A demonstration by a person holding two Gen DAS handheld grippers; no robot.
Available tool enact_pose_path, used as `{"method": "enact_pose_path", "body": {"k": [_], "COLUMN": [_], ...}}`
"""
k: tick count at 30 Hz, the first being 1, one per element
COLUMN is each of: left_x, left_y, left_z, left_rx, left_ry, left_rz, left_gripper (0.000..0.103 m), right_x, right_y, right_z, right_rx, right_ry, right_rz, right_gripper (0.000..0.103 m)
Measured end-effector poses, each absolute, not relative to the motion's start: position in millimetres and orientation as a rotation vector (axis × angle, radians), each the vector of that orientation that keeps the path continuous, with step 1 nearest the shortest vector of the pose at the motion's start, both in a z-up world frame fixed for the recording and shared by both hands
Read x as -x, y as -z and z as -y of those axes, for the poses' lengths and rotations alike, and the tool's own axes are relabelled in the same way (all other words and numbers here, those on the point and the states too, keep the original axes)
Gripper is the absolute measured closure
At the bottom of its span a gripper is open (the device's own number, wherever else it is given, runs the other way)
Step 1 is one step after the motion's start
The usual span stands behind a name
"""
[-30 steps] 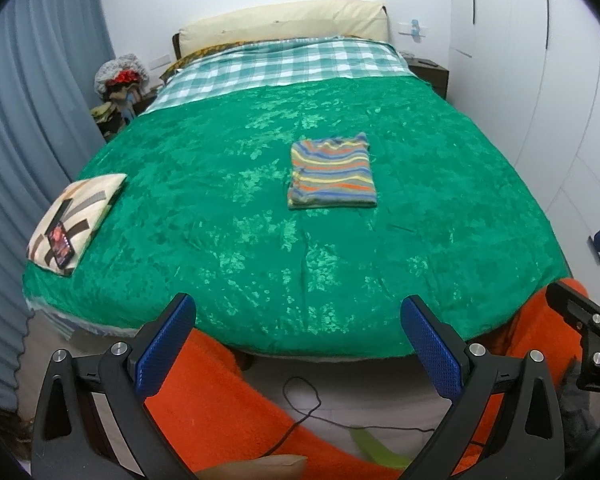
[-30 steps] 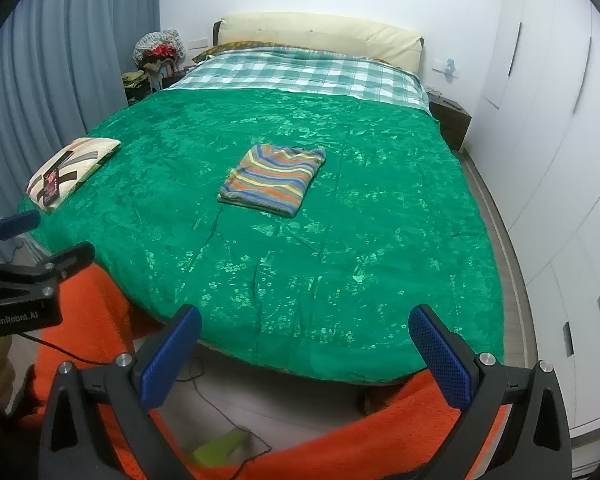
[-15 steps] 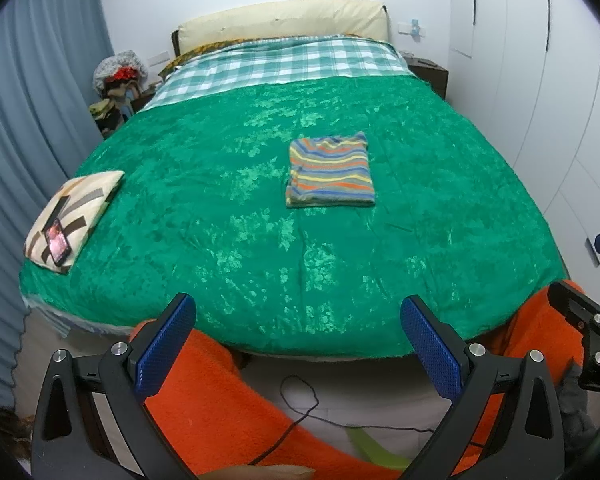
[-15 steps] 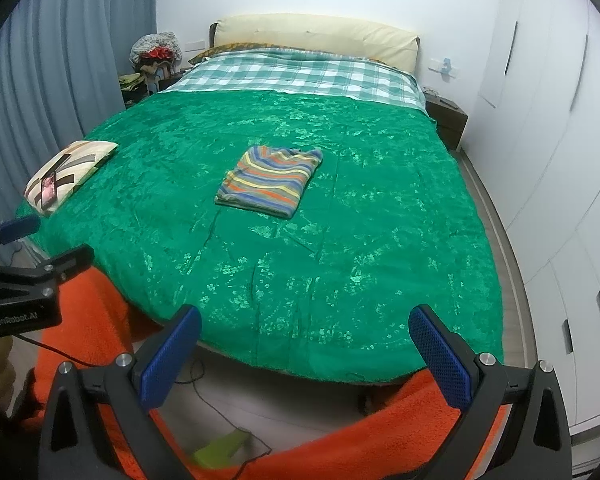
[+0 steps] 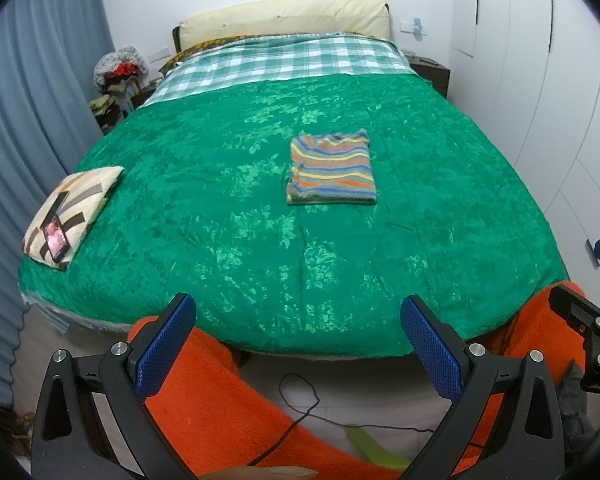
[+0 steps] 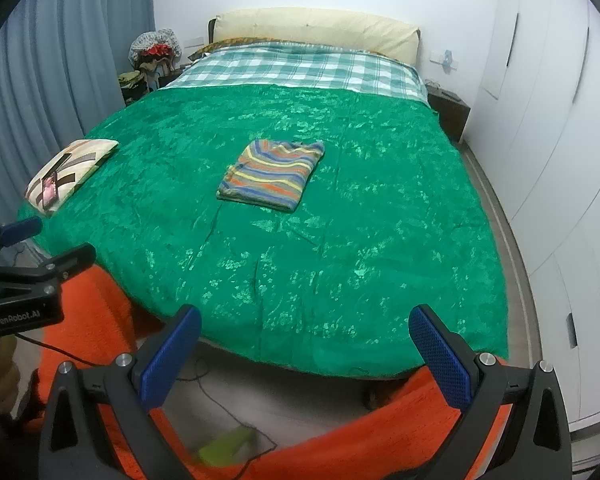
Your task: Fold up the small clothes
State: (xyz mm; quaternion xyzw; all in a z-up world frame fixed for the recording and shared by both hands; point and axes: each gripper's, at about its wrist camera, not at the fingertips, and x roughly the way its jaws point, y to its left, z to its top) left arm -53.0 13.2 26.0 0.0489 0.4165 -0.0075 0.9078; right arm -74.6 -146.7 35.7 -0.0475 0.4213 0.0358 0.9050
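Your left gripper and right gripper gape wide; the folded striped shirt lies at twelve o'clock.

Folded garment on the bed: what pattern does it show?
Multicoloured wavy stripes on the folded garment, clearest in left wrist view.

Striped garment — folded flat on the green bedspread

A compact rectangle of blue, orange, yellow and grey-green stripes, edges stacked neatly — it lies mid-bed, well apart from the bedspread's near edge, with its long side running toward the headboard.
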Motion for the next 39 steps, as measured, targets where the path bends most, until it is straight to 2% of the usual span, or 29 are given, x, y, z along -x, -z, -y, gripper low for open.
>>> {"method": "enact_pose_path", "body": {"k": [39], "left_x": [58.7], "left_y": [-28.9], "left_z": [-11.1], "left_rx": [-0.079], "left_ry": [0.037], "left_rz": [-0.875], "left_gripper": [0.001], "right_x": [84.9], "right_y": [-55.0], "right_z": [156.2], "right_rx": [-0.033], "right_ry": [-0.155], "right_rz": [-0.868], "right_gripper": [0.001]}}
